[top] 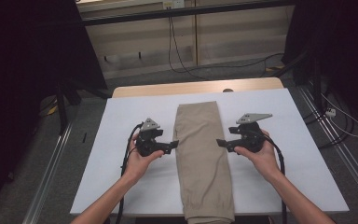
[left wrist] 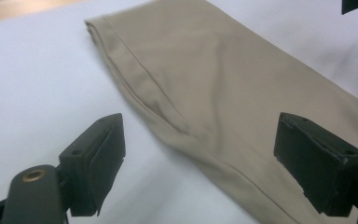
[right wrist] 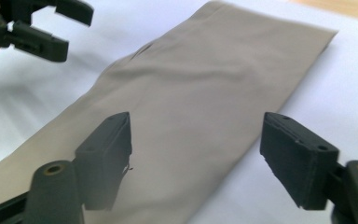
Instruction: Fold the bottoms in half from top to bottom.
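Here, both grippers' jaws wide apart, empty, flanking khaki trousers (top: pixel 200 154).

We see plain khaki-beige folded trousers (top: pixel 203 154), a white table cover (top: pixel 112 154), our black left gripper (top: pixel 173 145) and right gripper (top: pixel 220 143), grey top plates, a pale wooden table edge (top: pixel 168 88)

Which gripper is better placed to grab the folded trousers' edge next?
Left, marginally. The left gripper, jaws open, sits right at the trousers' edge; the right gripper, also open, stands slightly off its side.
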The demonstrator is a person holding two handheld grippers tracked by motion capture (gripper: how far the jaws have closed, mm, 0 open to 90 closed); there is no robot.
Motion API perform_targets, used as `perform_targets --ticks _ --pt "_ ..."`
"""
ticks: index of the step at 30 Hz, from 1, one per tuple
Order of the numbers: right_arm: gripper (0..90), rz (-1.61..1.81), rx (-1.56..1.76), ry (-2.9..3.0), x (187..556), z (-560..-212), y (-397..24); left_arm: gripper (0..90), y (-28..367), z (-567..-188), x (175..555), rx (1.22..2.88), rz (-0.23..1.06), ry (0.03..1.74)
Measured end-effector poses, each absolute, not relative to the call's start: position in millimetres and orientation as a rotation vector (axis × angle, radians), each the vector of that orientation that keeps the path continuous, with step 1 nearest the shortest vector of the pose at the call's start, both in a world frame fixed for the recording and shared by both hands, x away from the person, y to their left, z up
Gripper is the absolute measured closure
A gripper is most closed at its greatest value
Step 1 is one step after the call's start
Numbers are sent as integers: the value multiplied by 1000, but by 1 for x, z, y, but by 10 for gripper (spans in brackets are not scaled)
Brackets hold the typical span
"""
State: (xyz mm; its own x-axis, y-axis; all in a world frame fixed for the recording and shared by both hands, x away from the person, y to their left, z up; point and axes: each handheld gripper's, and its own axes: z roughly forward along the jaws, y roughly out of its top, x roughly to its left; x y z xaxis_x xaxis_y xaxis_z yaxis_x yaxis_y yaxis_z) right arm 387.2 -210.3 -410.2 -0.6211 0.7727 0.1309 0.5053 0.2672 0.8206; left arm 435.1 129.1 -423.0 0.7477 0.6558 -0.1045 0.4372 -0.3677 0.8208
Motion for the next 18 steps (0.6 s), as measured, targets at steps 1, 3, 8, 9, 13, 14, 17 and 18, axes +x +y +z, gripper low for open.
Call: perform_targets --ticks 1,3,8,9,13,14,17,18 --pt "252 1287 1172 2237 392 -410 -210 168 128 -422 440 2034 296 824" --pt "244 1283 1183 2225 402 -409 -210 181 125 -421 447 2052 325 808" --pt "231 1240 1211 2227 426 -408 -207 178 124 -416 465 2004 343 831" --pt "232 1233 1210 2224 429 -408 -205 173 124 -415 468 1988 348 840" --pt "203 1232 1220 2208 442 -408 -200 160 126 -414 481 1975 356 861" --pt "196 1236 1221 2203 445 -408 -199 158 126 -414 484 1962 355 865" --pt "179 1250 1244 2201 456 -406 -197 159 128 -413 493 1923 358 888" --pt "179 1261 1247 2185 458 -406 -196 158 128 -412 496 1925 361 896"
